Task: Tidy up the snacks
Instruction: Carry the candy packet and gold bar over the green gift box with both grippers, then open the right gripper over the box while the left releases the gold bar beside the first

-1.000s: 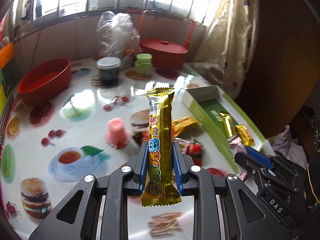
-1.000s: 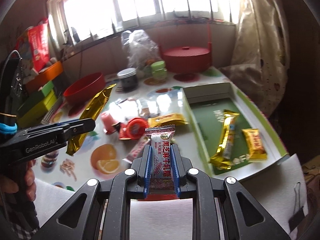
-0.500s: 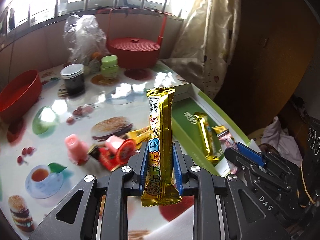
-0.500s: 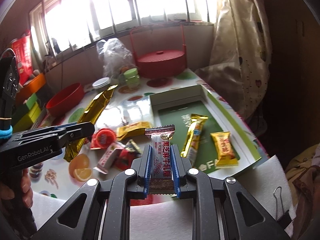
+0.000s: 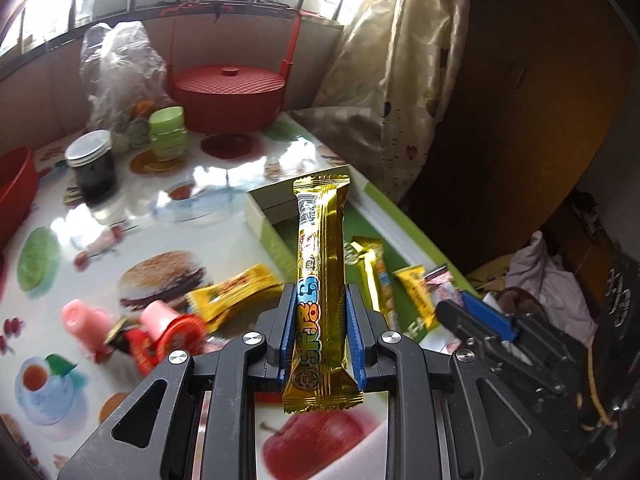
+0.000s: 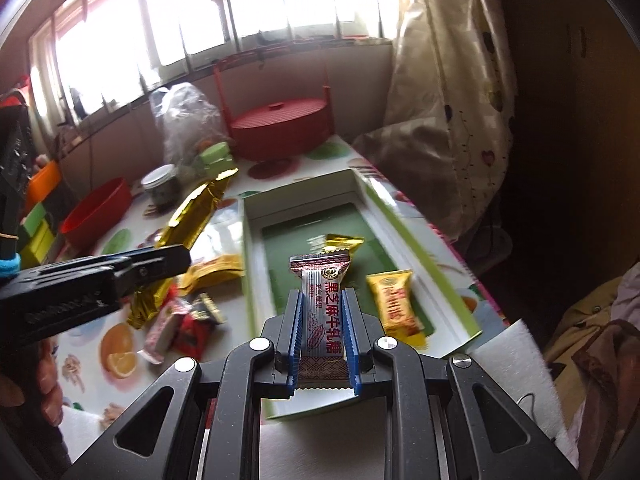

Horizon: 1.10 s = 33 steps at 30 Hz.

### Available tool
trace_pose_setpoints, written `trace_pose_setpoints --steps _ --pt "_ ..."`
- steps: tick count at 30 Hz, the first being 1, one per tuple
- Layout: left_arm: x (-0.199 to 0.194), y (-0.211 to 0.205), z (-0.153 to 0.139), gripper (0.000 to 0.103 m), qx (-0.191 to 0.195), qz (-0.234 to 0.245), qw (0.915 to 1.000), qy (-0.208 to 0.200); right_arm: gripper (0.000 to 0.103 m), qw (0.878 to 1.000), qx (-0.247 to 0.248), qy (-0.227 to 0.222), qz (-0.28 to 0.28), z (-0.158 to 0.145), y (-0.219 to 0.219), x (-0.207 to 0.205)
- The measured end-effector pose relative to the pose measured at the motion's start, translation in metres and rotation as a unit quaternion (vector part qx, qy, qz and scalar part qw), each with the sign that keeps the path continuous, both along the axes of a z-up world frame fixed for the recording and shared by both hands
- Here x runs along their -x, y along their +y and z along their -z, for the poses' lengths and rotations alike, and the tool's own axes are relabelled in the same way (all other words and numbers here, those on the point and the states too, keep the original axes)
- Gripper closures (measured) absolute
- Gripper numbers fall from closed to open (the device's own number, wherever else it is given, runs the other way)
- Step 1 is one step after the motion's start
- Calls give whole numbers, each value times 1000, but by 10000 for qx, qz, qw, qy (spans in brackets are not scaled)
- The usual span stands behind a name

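My left gripper [image 5: 320, 304] is shut on a long gold snack bar [image 5: 320, 264], held upright above the table's front edge; it also shows in the right wrist view [image 6: 188, 216]. My right gripper [image 6: 322, 312] is shut on a small silver and red sesame candy [image 6: 322, 304], held over the near end of the green box tray [image 6: 404, 236]. The tray holds a gold bar [image 6: 340, 244] and a yellow candy [image 6: 394, 304]. The right gripper also shows in the left wrist view [image 5: 480, 320], at the tray's near right.
Loose snacks lie left of the tray: a yellow packet [image 5: 236, 292], a red wrapper [image 5: 172, 340] and a pink jelly cup [image 5: 80, 320]. At the back stand a red lidded basket [image 5: 230, 96], a dark jar [image 5: 92, 168], a green jar [image 5: 166, 132], a plastic bag [image 5: 120, 68] and a red bowl [image 6: 96, 216].
Both grippers have moved right toward the green tray, each still holding its snack. The right gripper now hangs over the tray's near end.
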<state>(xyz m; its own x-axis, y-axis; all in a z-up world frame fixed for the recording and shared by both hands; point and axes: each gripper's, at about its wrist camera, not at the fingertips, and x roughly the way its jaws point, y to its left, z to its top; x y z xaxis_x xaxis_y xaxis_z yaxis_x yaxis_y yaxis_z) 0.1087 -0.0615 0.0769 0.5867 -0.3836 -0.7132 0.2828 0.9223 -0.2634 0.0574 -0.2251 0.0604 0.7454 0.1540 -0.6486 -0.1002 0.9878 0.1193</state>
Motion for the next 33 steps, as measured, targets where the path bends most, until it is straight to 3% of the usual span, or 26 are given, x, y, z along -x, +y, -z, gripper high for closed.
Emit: trace_pose_setpoints --steps 6,20,33 --pt "-16 -20 11 79 164 120 9996 213 85 9997 -9 105 229 10 -16 -11" --pt "-39 -52 40 79 -84 291 9979 576 85 9987 -77 333 389 32 -29 -32" --pt "-44 -62 51 79 -240 296 9972 641 84 9989 -24 400 254 37 -23 -36"
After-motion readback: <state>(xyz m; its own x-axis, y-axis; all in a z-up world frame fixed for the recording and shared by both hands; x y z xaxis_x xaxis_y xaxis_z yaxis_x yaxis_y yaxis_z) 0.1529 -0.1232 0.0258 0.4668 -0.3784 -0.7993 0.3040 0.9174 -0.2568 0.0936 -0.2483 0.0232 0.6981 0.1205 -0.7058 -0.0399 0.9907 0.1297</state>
